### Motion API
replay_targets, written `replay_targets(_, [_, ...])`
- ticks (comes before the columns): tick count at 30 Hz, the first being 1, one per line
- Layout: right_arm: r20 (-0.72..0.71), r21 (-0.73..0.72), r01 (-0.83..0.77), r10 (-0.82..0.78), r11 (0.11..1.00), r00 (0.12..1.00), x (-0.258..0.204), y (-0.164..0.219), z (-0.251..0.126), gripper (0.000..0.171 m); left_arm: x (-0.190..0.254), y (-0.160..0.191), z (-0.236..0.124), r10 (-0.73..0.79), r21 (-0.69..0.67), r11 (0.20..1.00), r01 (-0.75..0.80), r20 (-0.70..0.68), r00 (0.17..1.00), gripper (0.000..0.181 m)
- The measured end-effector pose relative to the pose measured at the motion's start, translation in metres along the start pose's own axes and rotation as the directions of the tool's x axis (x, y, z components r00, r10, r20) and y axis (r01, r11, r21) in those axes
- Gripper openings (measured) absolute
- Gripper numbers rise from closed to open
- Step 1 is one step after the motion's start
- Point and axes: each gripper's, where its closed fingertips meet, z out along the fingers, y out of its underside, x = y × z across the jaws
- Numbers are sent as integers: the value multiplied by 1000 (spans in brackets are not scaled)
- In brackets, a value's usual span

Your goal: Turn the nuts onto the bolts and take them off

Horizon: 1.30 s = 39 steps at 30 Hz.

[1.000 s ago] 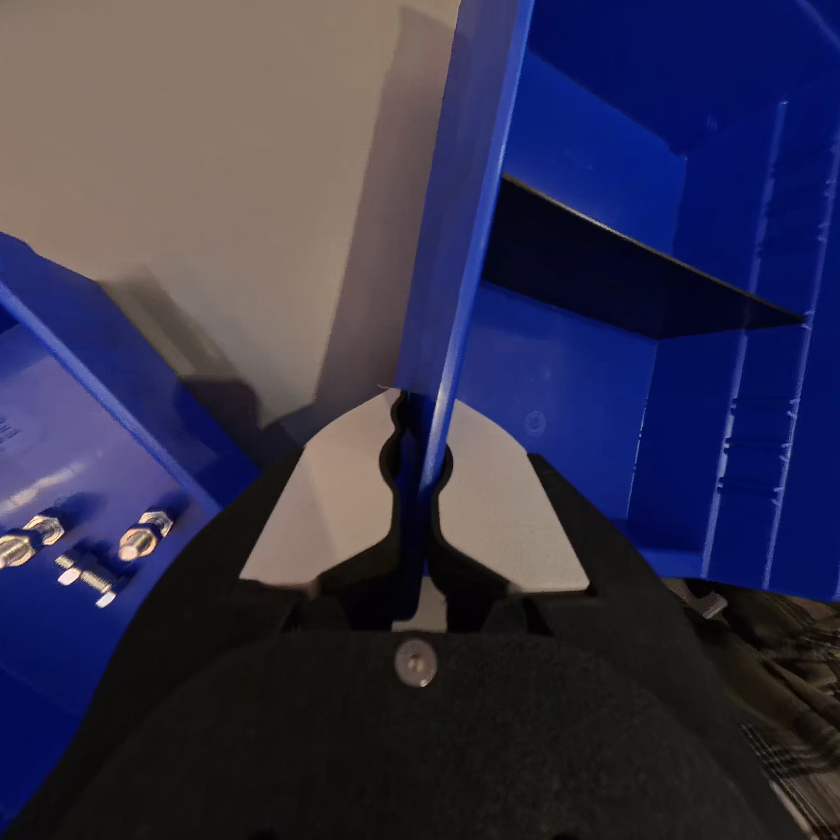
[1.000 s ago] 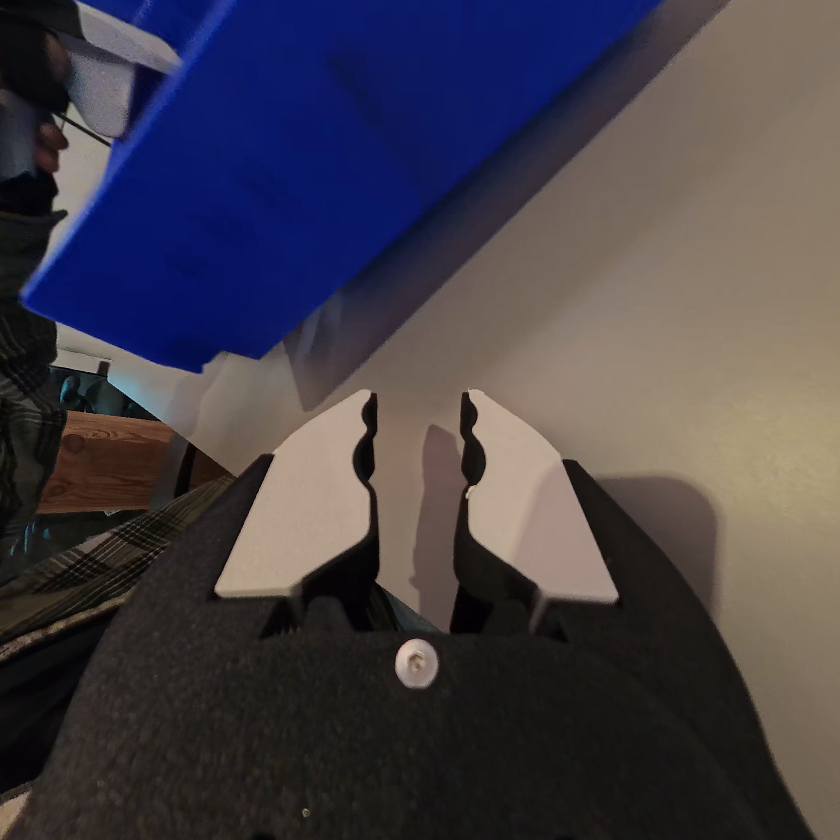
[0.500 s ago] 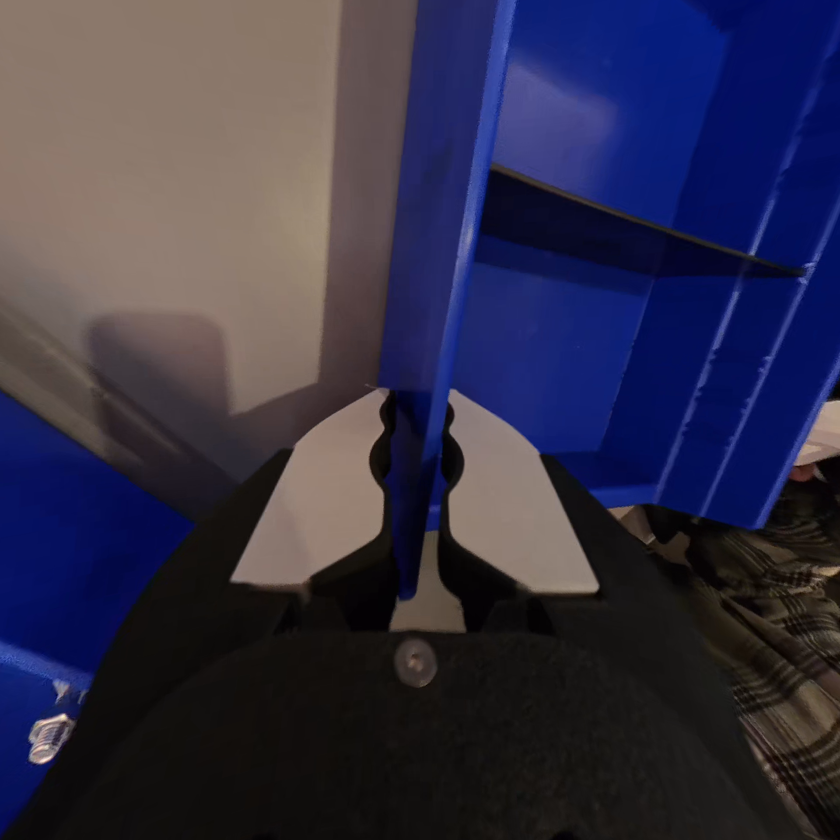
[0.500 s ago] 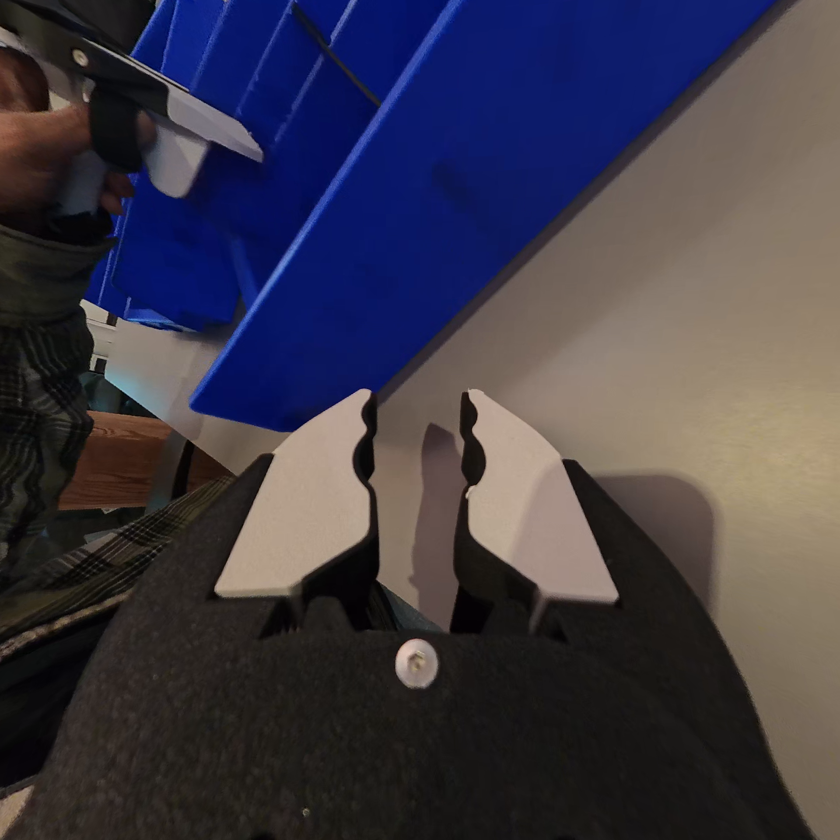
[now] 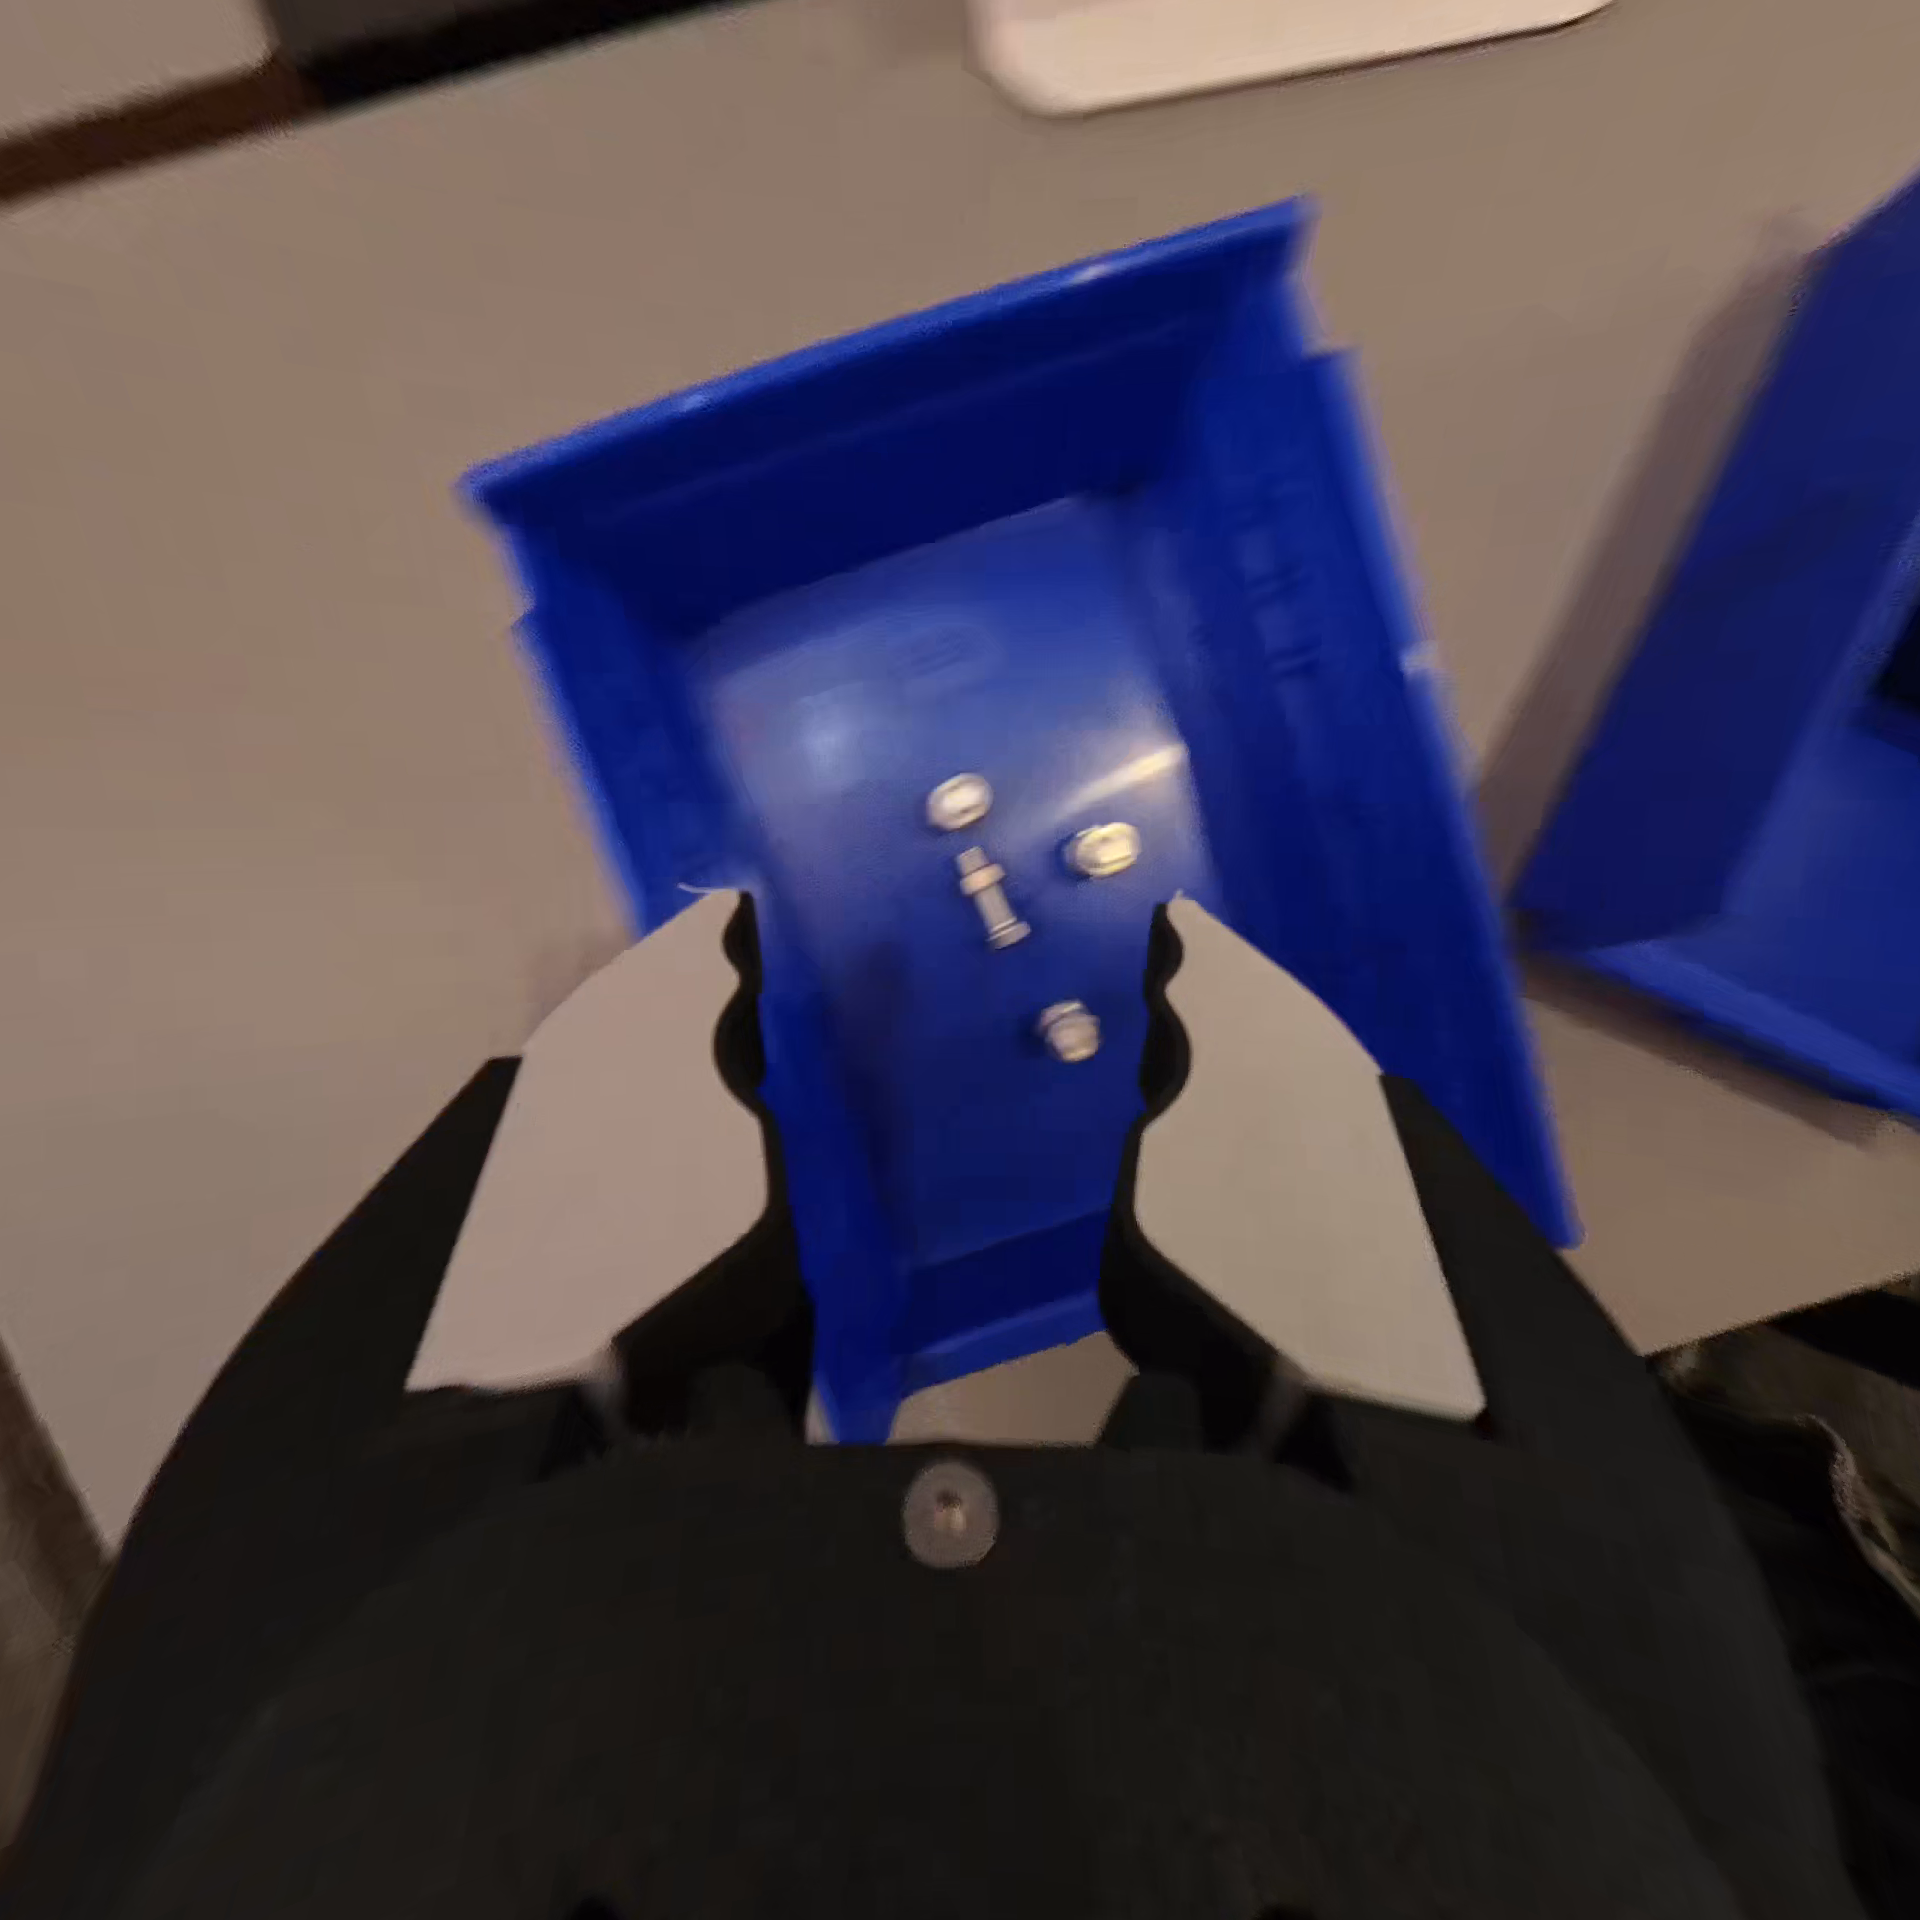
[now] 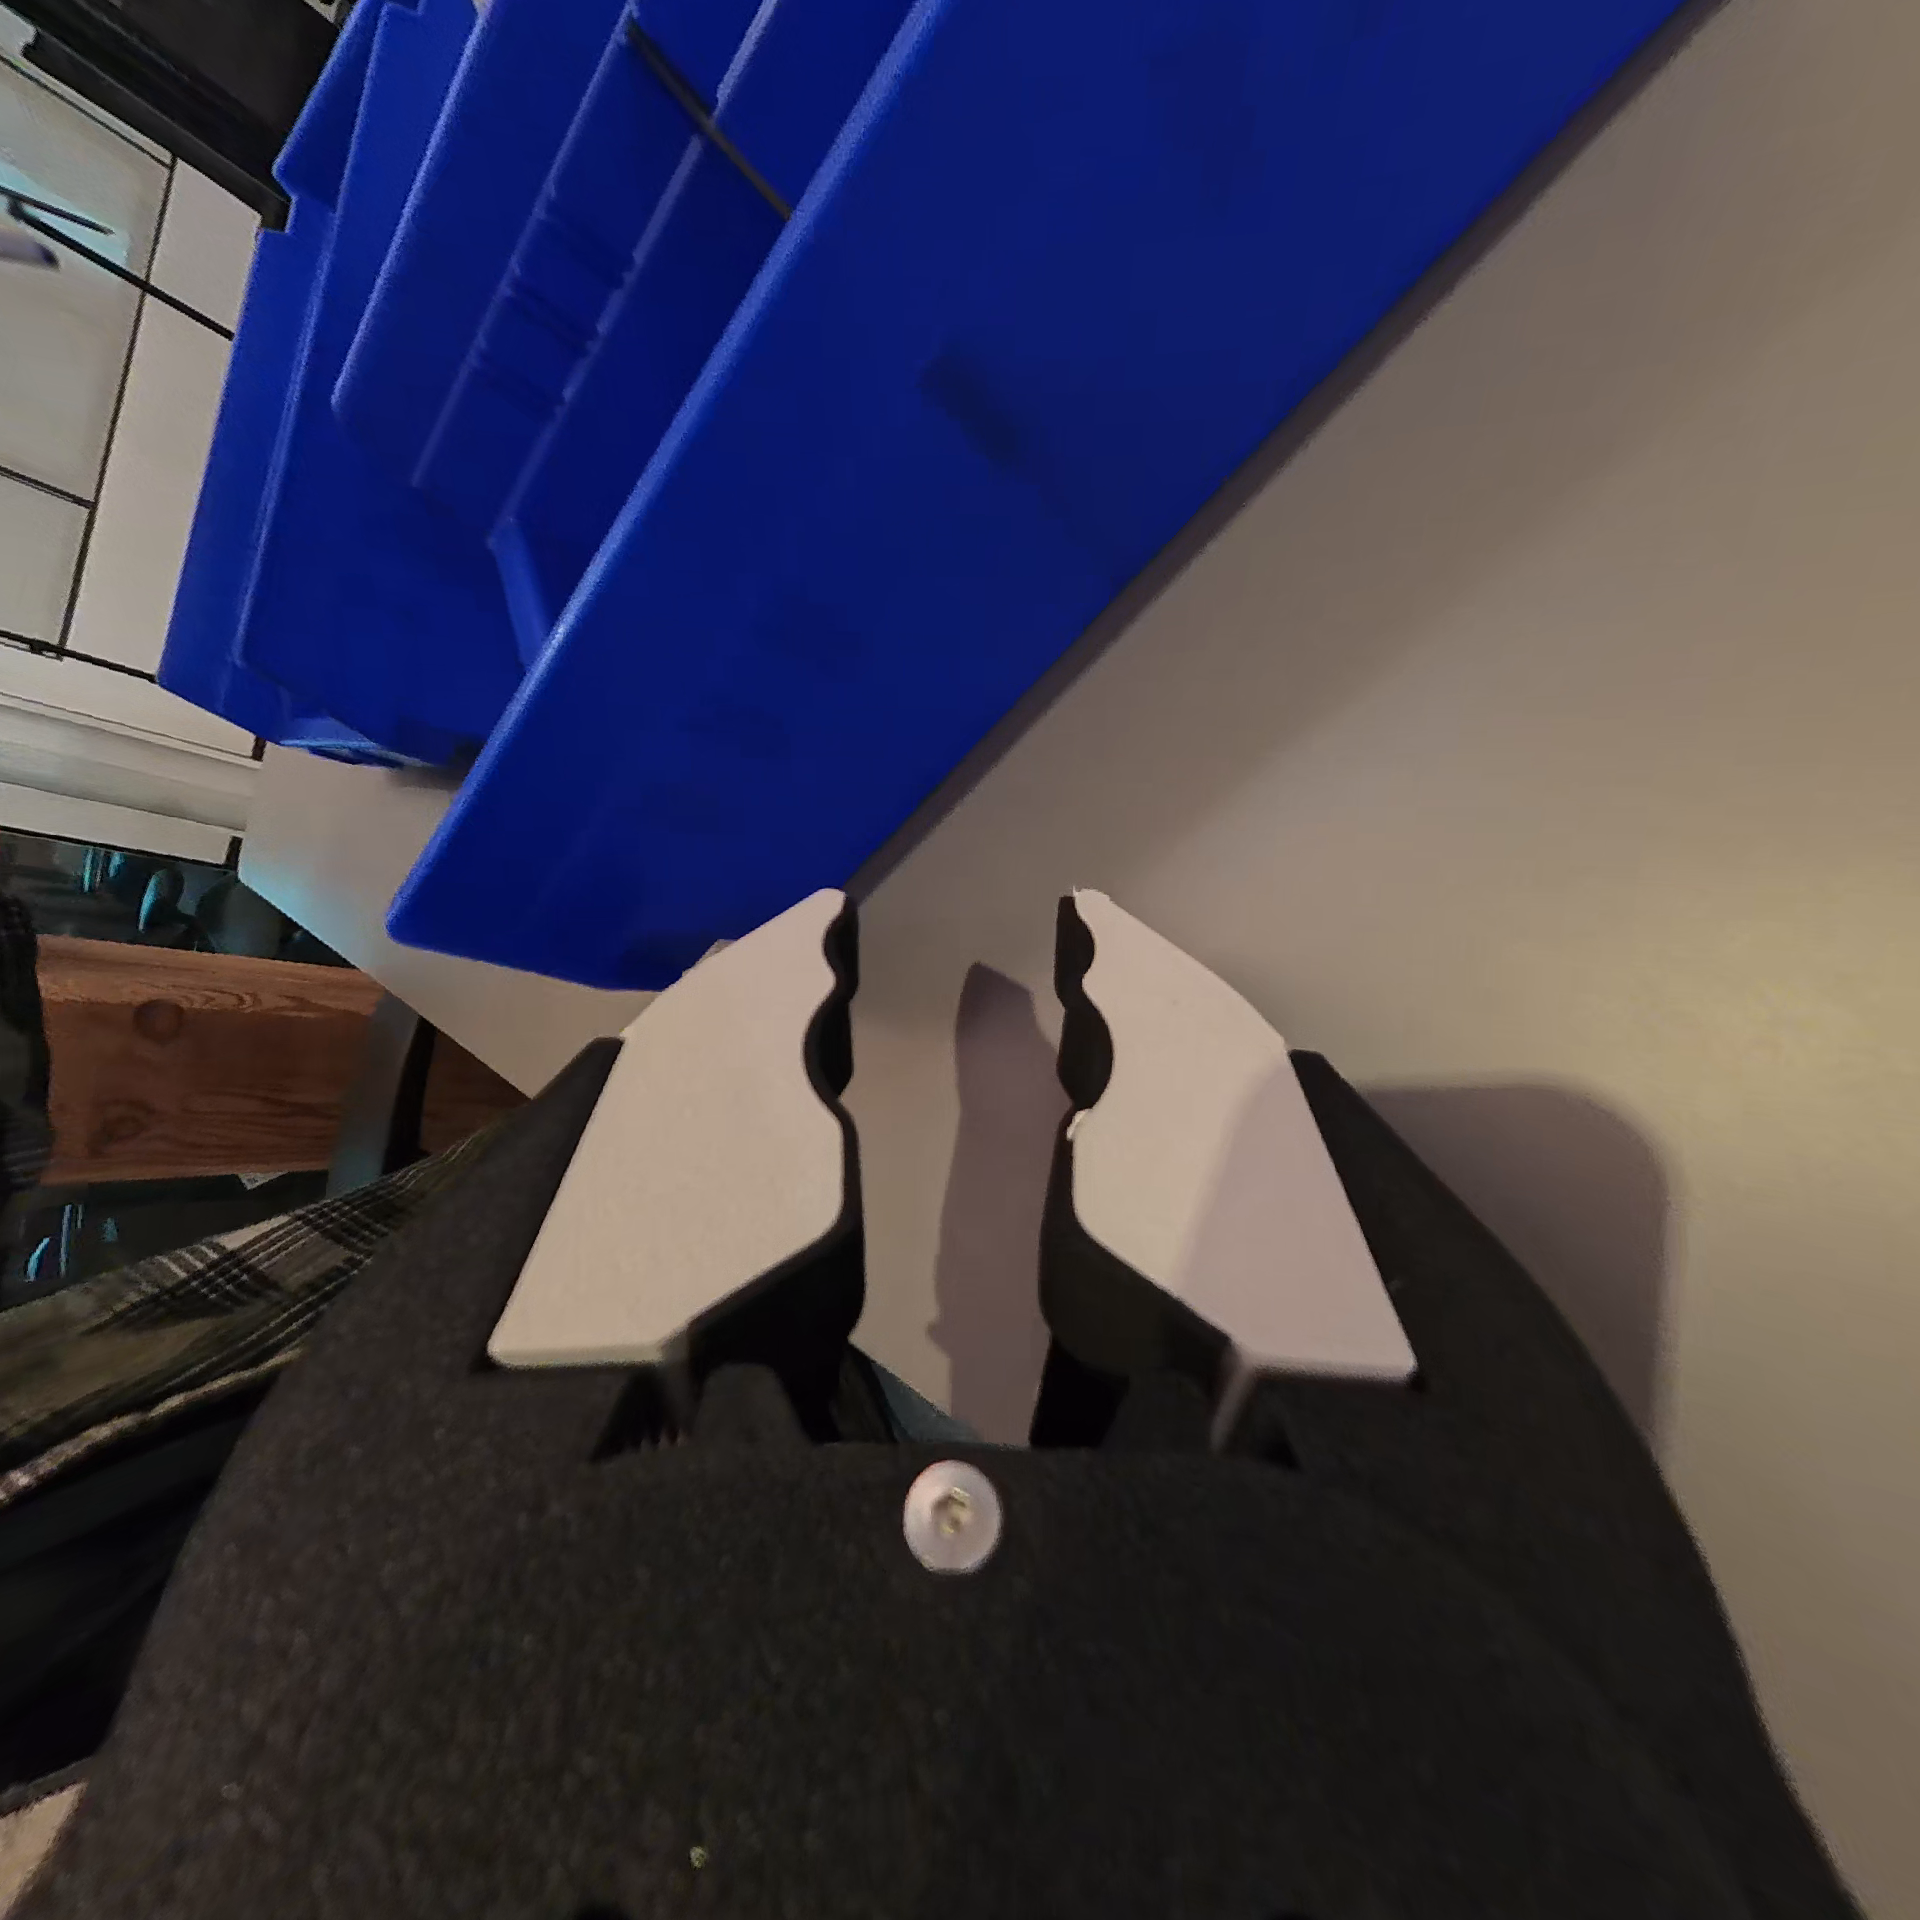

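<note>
While the left gripper [image 5: 951, 904] hangs above the blue bin [image 5: 644, 727], its two jaws stand wide apart and hold nothing. This bin sits on the grey table [image 5: 260, 499], and it is the thing to find all the rest by. Four small shiny metal pieces lie on the floor of the bin. One is a bolt [image 5: 989, 900] lying flat near the middle of the bin, and it seems to have a nut on it, but the picture is too blurry to be sure. Two more pieces [image 5: 958, 802] [image 5: 1101, 850] lie just past the bolt, toward the far wall of the bin. The fourth piece [image 5: 1070, 1031] lies on the near side of the bolt, close to the right finger [image 5: 1278, 1132] of the left gripper. I cannot tell if these three are nuts or bolts seen from the end. A second blue bin [image 5: 1745, 831] sits on the table to the right of the first bin, and the two do not touch. A white thing [image 5: 1247, 52] lies on the table well past the first bin. From the right wrist view, the right gripper [image 6: 956, 914] hangs close over the grey table with its jaws partly apart and nothing between them. Blue bins [image 6: 935, 416] sit just past its left finger [image 6: 707, 1143].
</note>
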Motion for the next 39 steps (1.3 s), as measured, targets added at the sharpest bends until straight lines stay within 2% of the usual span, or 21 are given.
replay_targets(2, [2,-3,4,-4,1000,1000,-1,-1,1,36,-39,22,8,-82,-55,995,85,40,996,75])
replay_targets(4, [0,-3,8,-8,1000,1000,-2,-2,1,36,-59,42,21,-159,-103,982,161,30,987,78])
replay_targets(7, [-7,-2,11,-11,1000,1000,-3,-5,0,36,-67,66,42,-229,-174,959,224,-9,973,79])
replay_targets(11, [-12,-4,18,-18,1000,1000,-4,-6,-1,36,-71,89,62,-254,-244,937,250,14,967,76])
replay_targets(13, [-11,-6,19,-19,1000,1000,-6,-6,-1,36,-73,100,70,-263,-292,921,259,28,964,61])
replay_targets(15, [-10,-5,21,-21,1000,1000,-6,-6,-1,36,-71,113,76,-269,-356,899,256,11,963,26])
replay_targets(16, [-9,-4,21,-21,1000,1000,-6,-6,-1,36,-63,113,78,-292,-364,896,256,-49,955,7])
replay_targets(24, [-5,-4,8,-8,1000,1000,0,-3,-1,35,-89,121,71,-347,-349,882,315,-32,937,4])
replay_targets(39, [-48,-11,-29,28,1000,998,20,-2,-2,35,-223,173,35,-418,-299,865,402,13,908,4])
